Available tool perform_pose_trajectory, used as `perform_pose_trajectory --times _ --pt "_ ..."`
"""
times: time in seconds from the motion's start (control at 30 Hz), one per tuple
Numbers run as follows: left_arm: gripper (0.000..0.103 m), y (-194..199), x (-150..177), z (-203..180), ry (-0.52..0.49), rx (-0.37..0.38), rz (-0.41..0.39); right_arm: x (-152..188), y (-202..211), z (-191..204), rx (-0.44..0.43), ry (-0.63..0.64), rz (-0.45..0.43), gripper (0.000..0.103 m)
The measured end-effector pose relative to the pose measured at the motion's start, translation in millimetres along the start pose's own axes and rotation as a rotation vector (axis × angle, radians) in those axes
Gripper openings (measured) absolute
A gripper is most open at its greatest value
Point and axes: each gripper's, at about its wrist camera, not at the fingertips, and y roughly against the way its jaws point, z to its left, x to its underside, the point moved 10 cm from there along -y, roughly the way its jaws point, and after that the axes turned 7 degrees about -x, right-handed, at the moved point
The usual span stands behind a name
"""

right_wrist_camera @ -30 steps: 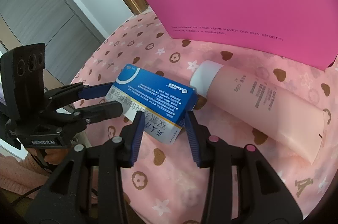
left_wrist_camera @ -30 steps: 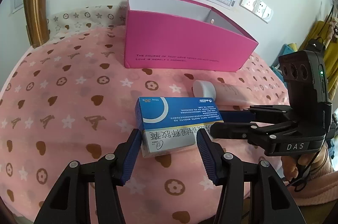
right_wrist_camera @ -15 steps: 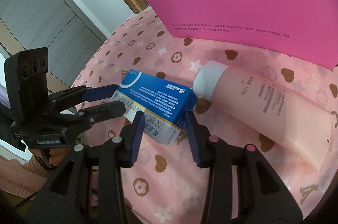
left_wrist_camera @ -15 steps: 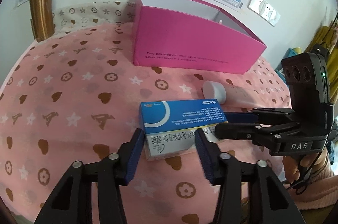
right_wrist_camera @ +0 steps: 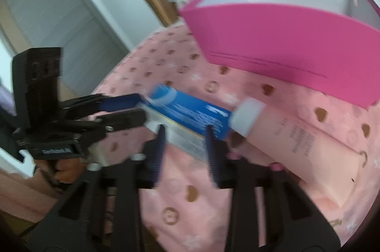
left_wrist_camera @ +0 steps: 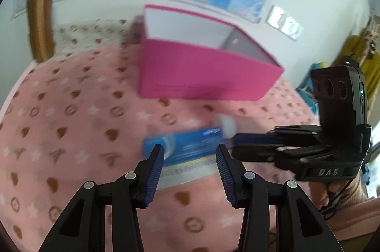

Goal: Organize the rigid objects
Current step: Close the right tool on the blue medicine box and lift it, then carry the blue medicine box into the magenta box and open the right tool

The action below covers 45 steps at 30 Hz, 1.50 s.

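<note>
While blur softens both views, these facts can be read:
Cup: a brown cup [left_wrist_camera: 40, 24] is seen at the far left, by the wall.
Left gripper [left_wrist_camera: 190, 153]: held wide open; the blue box [left_wrist_camera: 187, 145] lies between its fingertips, contact unclear.
Pink bin [left_wrist_camera: 201, 71]: stands open-topped beyond the box, bare cloth [left_wrist_camera: 71, 123] between them.
Tube [right_wrist_camera: 296, 142]: lies just right of the box.
Right gripper [right_wrist_camera: 185, 135]: spread open at the box's near edge; no grip can be seen.

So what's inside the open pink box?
Only bare white inner walls show inside the open pink cardboard box; its front wall hides the bottom, so contents cannot be confirmed.
</note>
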Motion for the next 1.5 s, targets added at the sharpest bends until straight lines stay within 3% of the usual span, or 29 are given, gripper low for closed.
perform_pose_trajectory --times 0.17,0.3,0.37,0.57,0.77,1.13,1.5 --pt "0.045 -3 -12 -16 -0.074 -0.035 -0.024 -11 3 0 0.066 0.054 -0.005 0.025" --pt "0.046 0 -5 4 -0.031 -0.054 -0.015 -3 8 -19 0.064 -0.016 0.000 0.026" --pt "0.048 -1 1 19 0.001 -0.072 0.006 5 6 -26 0.070 -0.041 0.018 0.032" --pt "0.048 -17 28 26 0.044 -0.022 0.100 13 -13 -35 0.041 -0.084 0.054 0.036" --pt "0.048 -17 26 20 0.047 -0.012 0.092 11 -18 -32 0.043 -0.070 0.054 0.038" --pt "0.048 6 -13 5 0.001 -0.007 -0.002 -17 13 -18 0.085 0.004 -0.025 0.038" --pt "0.050 21 -83 -14 -0.093 -0.025 -0.138 -66 46 -17 0.130 0.052 -0.125 0.038"
